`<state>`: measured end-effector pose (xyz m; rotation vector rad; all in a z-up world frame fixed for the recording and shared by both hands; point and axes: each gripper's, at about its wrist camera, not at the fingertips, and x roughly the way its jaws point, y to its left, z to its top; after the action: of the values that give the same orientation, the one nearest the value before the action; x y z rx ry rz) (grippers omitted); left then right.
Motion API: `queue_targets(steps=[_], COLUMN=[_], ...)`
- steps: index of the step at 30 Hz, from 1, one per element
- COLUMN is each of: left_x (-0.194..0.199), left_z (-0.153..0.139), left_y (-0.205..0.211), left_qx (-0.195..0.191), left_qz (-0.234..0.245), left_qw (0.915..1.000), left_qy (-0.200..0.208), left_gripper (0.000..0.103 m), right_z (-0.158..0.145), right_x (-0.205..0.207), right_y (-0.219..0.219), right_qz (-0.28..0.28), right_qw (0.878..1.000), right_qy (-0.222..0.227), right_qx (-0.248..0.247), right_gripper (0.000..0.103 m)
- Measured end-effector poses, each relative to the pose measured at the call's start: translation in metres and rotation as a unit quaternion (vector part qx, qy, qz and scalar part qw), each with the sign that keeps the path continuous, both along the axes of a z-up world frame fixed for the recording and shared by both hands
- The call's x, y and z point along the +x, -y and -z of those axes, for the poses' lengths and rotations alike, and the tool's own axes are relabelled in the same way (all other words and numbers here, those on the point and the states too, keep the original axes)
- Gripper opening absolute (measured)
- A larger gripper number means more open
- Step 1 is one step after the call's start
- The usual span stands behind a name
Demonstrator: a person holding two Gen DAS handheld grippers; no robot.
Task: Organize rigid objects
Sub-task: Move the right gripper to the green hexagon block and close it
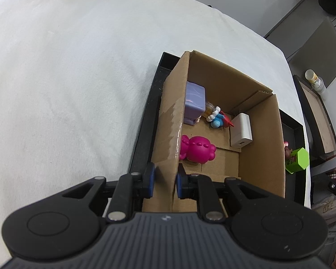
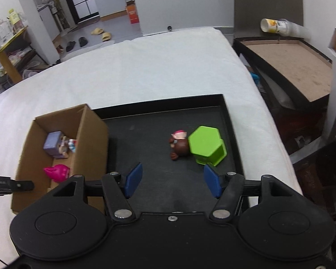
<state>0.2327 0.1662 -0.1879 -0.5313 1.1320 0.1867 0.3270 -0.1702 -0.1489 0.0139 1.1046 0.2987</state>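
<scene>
My left gripper [image 1: 165, 182] is shut on the near left wall of a cardboard box [image 1: 261, 134], one blue pad on each side of the wall. Inside the box lie a magenta toy figure [image 1: 198, 149], a purple cube toy [image 1: 194, 102], a small blue and red figure [image 1: 219, 118] and a white charger [image 1: 242, 130]. The box [image 2: 90, 139] stands on a black tray [image 2: 156, 139]. My right gripper [image 2: 171, 180] is open over the tray with nothing between its pads. Just beyond it lie a brown toy figure [image 2: 179, 144] and a green hexagonal box [image 2: 207, 144], touching each other.
The tray sits on a white cloth-covered table [image 2: 145, 67]. To the right stands a dark shelf with a brown board [image 2: 291, 65] and a tipped plastic bottle [image 2: 277, 25]. Slippers and furniture are on the floor beyond the table.
</scene>
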Motion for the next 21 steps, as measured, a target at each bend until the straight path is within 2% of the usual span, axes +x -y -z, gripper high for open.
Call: queue_targets(steps=[8,10,12,14,21], left_x=[0.0,0.0,0.001,0.001,0.001], left_z=[-0.001,-0.001,-0.001,-0.002,-0.001], left_y=[0.002,0.003,0.004,0.004,0.003], left_qx=[0.002,0.002,0.004,0.005,0.004], left_qz=[-0.001,-0.003,-0.003,-0.001,-0.001], left_qw=[1.0,1.0,1.0,1.0,1.0], left_qy=[0.0,-0.001,-0.002,-0.001,-0.002], left_gripper=[0.017,0.017,0.017,0.017,0.017], right_z=[0.021,0.027,0.031,0.035,0.053], right_x=[0.013,0.017,0.02,0.022,0.031], right_y=[0.008,0.007,0.007,0.008,0.006], right_qz=[0.009,0.008,0.008,0.007,-0.003], right_qw=[1.0,0.999,0.999,1.0,0.998], right_qy=[0.007,0.007,0.004,0.006,0.009], right_qx=[-0.028,-0.032,-0.032,-0.03,-0.058], right_gripper=[0.061,0.063,0.071,0.075,0.076])
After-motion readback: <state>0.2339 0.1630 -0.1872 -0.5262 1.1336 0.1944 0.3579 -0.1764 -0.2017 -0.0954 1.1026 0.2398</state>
